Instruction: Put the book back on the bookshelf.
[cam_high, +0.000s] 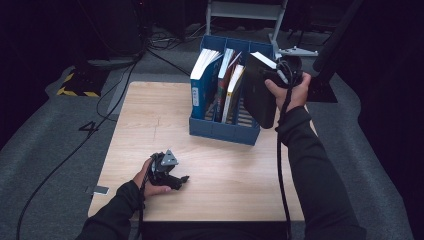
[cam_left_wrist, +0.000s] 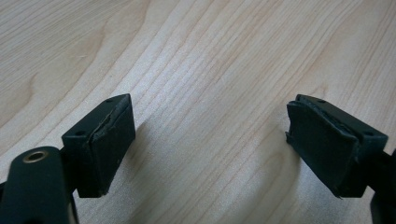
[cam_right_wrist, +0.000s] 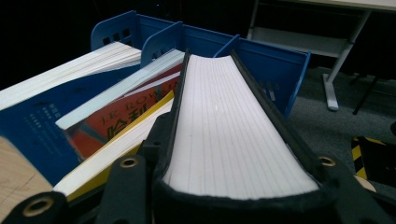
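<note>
black book (cam_high: 261, 90): thick, black cover, white page block; held in the air over the right end of the blue file rack, tilted, lower corner hanging past the rack's front right corner
black book, close up (cam_right_wrist: 229, 130): page edge faces the right gripper view camera, covers on both sides, jaws flank it
right gripper (cam_high: 286, 75): clamped on the black book, jaws pressed on both covers; person's right hand (cam_high: 290, 92) wrapped round it, cable trailing down along the sleeve
left gripper (cam_high: 175, 179): resting low on the tabletop near the front left, jaws spread wide, nothing between them
left gripper, own view (cam_left_wrist: 210, 154): two black pads well apart, bare wood between
left hand (cam_high: 147, 182): grips the left gripper body, grey three-cornered plate on top
blue file rack (cam_high: 220, 131): stands at the far middle of the tabletop, dividers form slots, front edge low
blue book (cam_high: 202, 82): in the left slot, leaning
red and yellow books (cam_high: 227, 87): middle slots, leaning right, just beside the black book
red book cover (cam_right_wrist: 116, 128): orange-red with lettering, next to the black book
tabletop (cam_high: 150, 125): light wood grain
floor (cam_high: 50, 130): grey carpet, cables across it
</note>
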